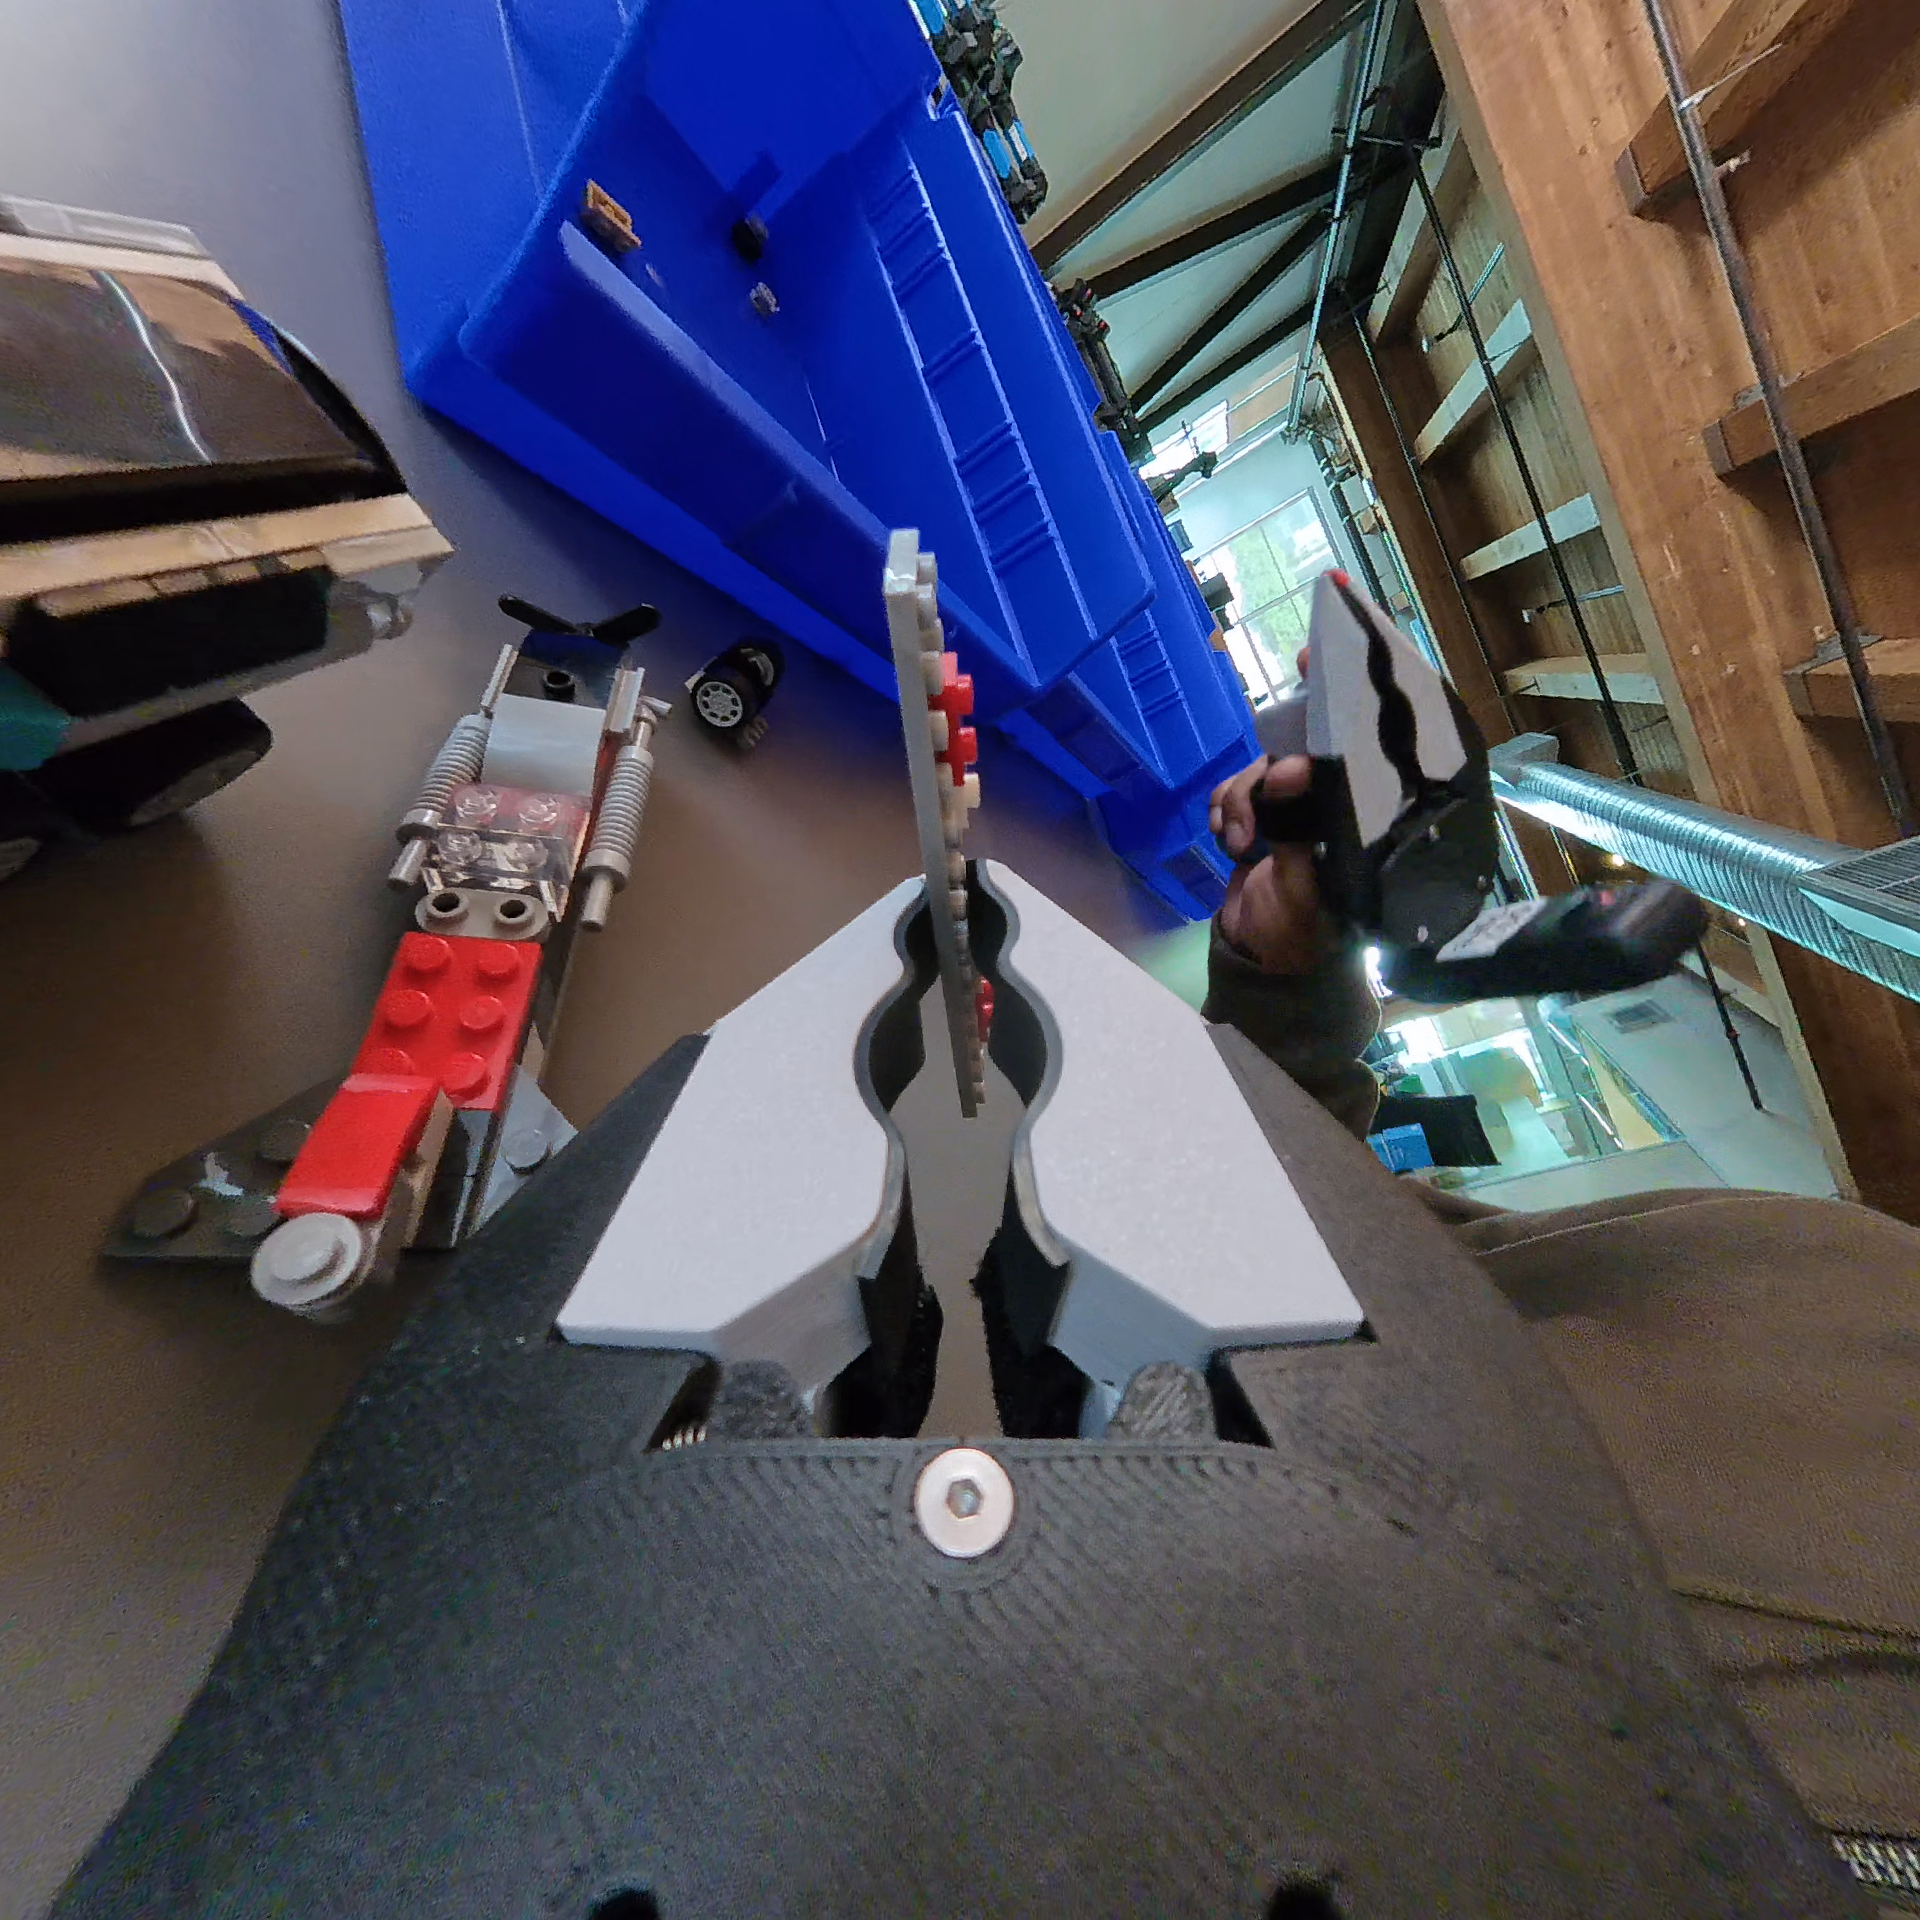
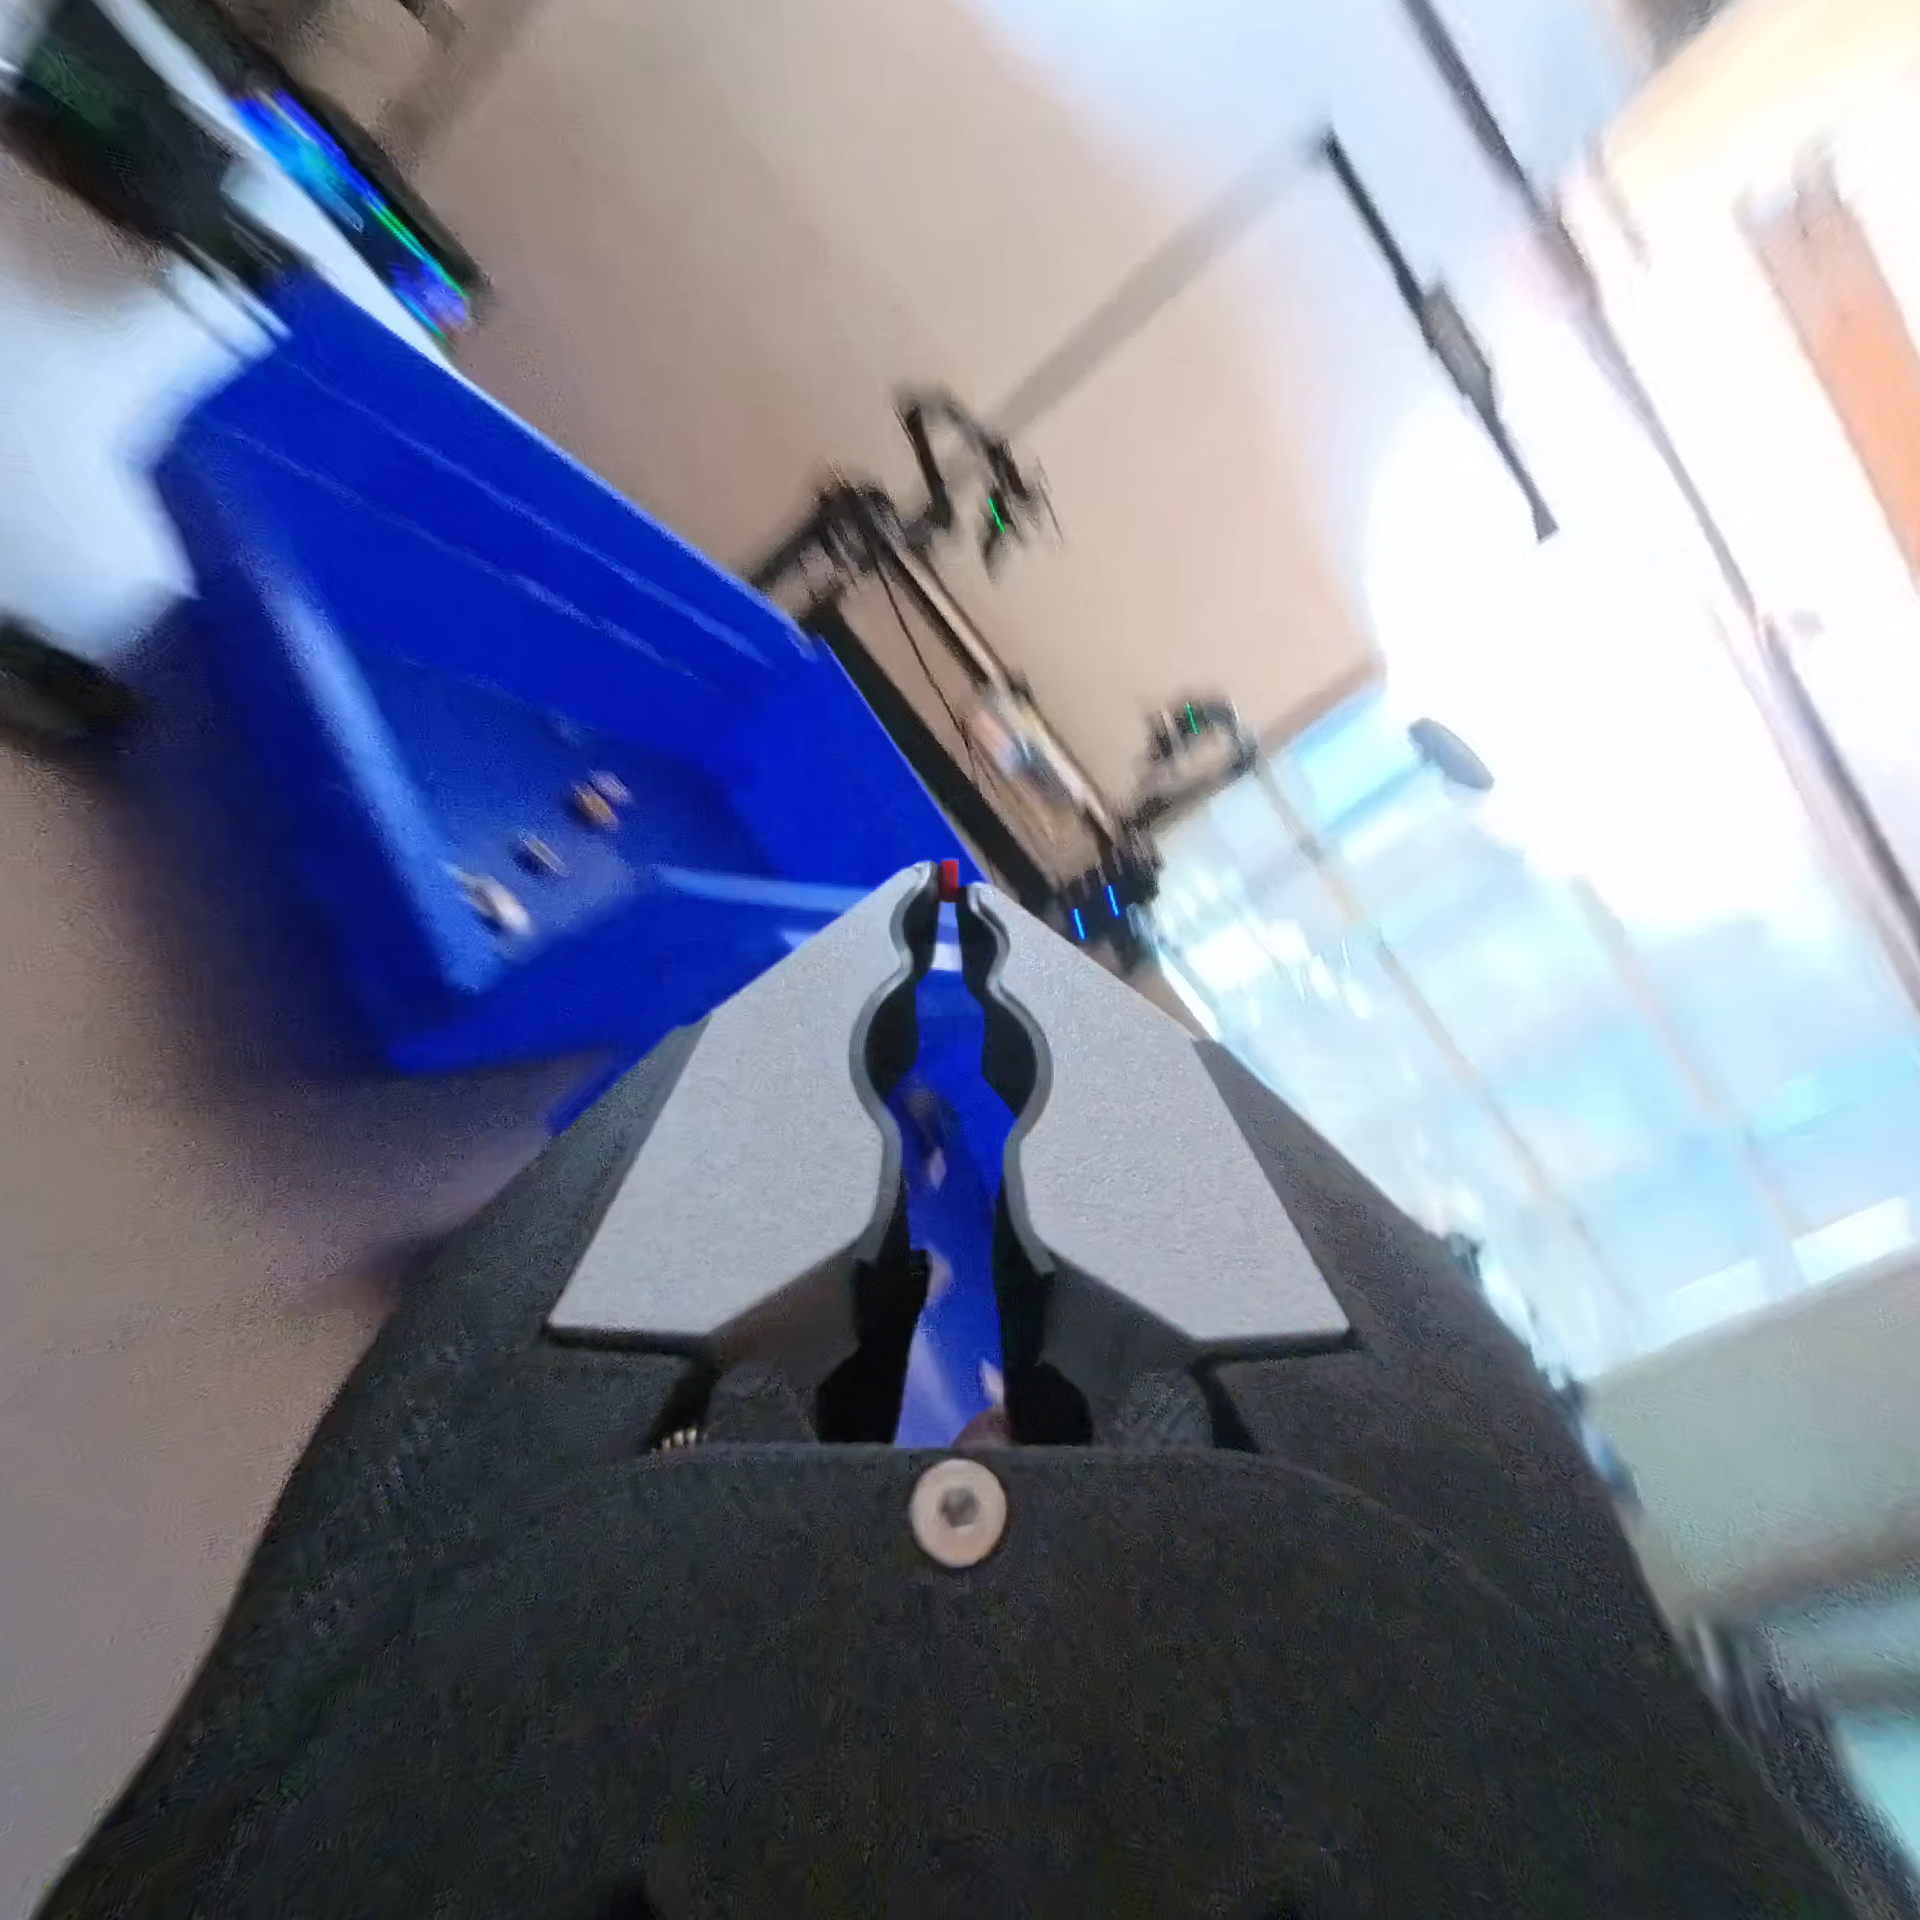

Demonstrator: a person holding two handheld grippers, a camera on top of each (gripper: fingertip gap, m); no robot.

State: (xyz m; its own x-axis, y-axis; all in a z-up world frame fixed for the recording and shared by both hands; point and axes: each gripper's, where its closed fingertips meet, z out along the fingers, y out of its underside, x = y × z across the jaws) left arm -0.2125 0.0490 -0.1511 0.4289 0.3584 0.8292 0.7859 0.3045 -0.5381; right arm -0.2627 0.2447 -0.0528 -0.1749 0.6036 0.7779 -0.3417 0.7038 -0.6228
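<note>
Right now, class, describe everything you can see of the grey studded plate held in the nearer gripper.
The grey studded plate is a thin, flat plastic building plate seen edge-on, standing nearly upright above the table. Small red and cream pieces sit on its studded right face. Its lower part is clamped by the left gripper, whose grey fingers press both faces; nothing else touches it.

Left wrist view sharp, daylit, fisheye-bent at edges; right wrist view motion-blurred, windows (image 2: 1558, 727) blown out.
</note>
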